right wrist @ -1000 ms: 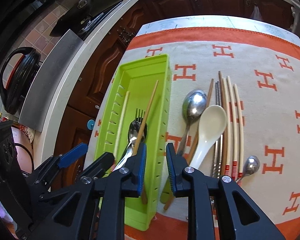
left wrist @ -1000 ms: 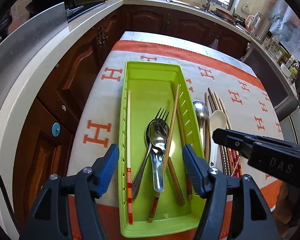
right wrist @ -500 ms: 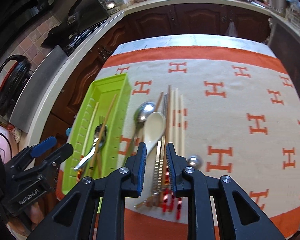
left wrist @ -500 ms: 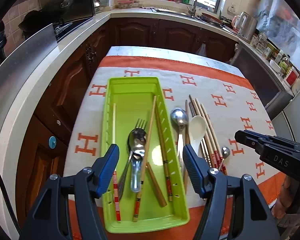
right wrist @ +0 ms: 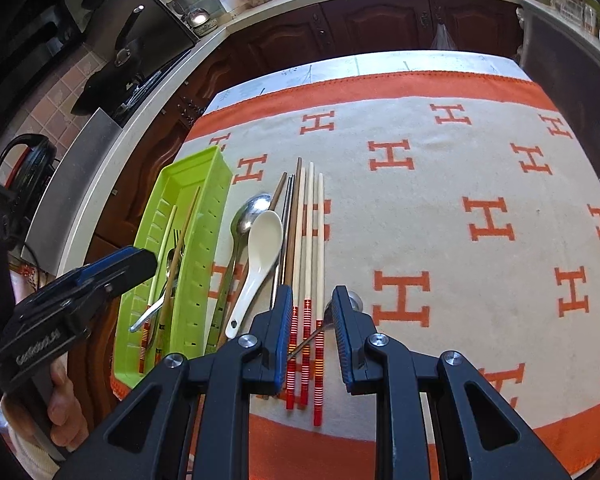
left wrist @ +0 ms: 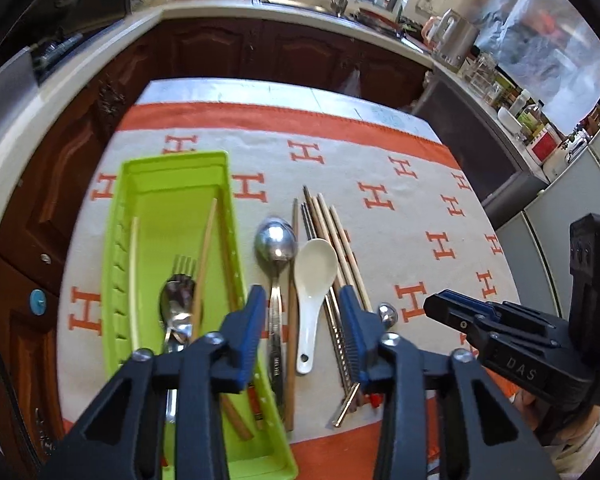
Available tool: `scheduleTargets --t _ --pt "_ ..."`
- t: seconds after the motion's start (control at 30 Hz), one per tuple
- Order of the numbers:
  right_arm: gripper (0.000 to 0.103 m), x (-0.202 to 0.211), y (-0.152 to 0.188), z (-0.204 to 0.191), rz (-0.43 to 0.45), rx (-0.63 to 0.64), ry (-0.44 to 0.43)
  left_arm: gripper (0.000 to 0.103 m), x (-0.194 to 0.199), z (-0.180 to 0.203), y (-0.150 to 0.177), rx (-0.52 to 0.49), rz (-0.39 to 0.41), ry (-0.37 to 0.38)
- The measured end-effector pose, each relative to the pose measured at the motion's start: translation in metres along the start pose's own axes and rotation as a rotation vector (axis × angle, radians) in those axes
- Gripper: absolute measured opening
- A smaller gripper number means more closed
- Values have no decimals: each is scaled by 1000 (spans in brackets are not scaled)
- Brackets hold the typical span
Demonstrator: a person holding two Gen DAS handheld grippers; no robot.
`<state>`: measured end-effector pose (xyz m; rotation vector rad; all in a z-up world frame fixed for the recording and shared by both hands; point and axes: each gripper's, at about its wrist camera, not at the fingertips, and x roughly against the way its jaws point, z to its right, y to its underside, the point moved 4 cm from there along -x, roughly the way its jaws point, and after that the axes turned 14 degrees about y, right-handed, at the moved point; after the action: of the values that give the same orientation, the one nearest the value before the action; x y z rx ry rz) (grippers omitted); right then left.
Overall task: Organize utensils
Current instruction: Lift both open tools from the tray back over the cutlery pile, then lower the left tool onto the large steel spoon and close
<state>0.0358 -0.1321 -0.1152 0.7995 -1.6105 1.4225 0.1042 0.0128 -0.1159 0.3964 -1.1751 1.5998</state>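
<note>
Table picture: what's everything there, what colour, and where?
Cloth: one, cream and orange, covering table.
Tray: one, green, cloth's left.
Fork, spoon: one each, silver, in tray.
Tray chopsticks: several, wooden, in tray.
Big spoon: one, silver, beside tray.
Soup spoon: one, white, beside big spoon.
Loose chopsticks: several, wooden and metal, right of soup spoon.
Small spoon: one, silver, rightmost.
Left claw: black-blue, closing, empty, above spoons.
Right claw: black-blue, open, above chopsticks.

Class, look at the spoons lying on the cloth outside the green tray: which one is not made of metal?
The white ceramic spoon, lying between the large metal spoon and the chopsticks. The large one and the small spoon are shiny metal.
</note>
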Motion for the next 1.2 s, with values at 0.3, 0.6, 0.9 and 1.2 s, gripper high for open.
scheduleTargets --t 0.3,0.6,0.9,1.2 --pt "21 -8 -9 13 -4 -36 -50 14 -51 -4 -25 57 -133 14" --pt "21 -18 -20 17 -8 -56 -71 12 -83 -23 -25 123 -249 -116" --pt "21 -23 -23 14 -12 -61 -85 12 -102 -43 -23 174 -274 -161" --pt "21 -28 -22 14 -22 -62 -83 12 -112 -36 -28 129 -269 -198"
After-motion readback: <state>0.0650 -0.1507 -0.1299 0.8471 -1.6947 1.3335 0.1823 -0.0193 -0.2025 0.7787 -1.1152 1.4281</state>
